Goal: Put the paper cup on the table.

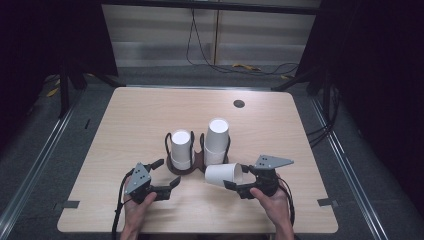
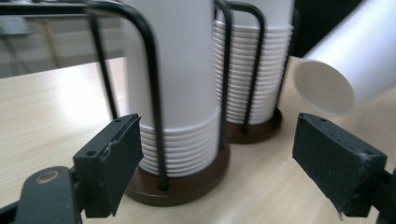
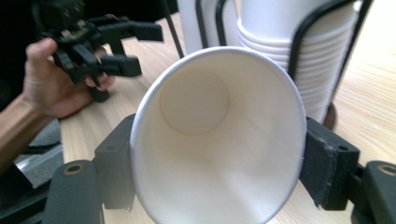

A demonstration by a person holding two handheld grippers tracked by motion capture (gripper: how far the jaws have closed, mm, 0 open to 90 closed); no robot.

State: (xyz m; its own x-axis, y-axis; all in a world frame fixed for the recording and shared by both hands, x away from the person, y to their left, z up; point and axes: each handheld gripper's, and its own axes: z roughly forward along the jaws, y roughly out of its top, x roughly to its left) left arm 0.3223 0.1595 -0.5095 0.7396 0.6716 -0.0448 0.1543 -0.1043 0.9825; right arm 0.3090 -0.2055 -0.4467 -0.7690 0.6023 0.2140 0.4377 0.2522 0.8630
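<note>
My right gripper (image 1: 239, 181) has its two black jaws clamped on a single white paper cup (image 1: 223, 174), one pad on each side of the rim. In the right gripper view the cup (image 3: 219, 140) faces me mouth-first, so I look straight down to its round bottom. In the high view it lies on its side, bottom pointing toward nine o'clock, just at five o'clock of the cup holder and hanging above the light wooden table (image 1: 150, 115).

My left gripper (image 1: 168, 173) stands with its jaws spread wide and nothing between the pads. In the left gripper view the pads (image 2: 109, 163) flank the nearer ring of the dark brown double cup holder with black wire uprights (image 2: 180, 184) without touching it. In the high view this gripper sits at seven o'clock of the holder.

The holder (image 1: 186, 167) stands near the table's middle. Its left ring carries a shorter stack of white paper cups (image 1: 181, 147), its right ring a taller stack of white paper cups (image 1: 216, 140). The held cup is just beside the taller stack; I cannot tell whether they touch.

A small black round disc (image 1: 239, 103) lies at twelve o'clock, well apart from everything else.
</note>
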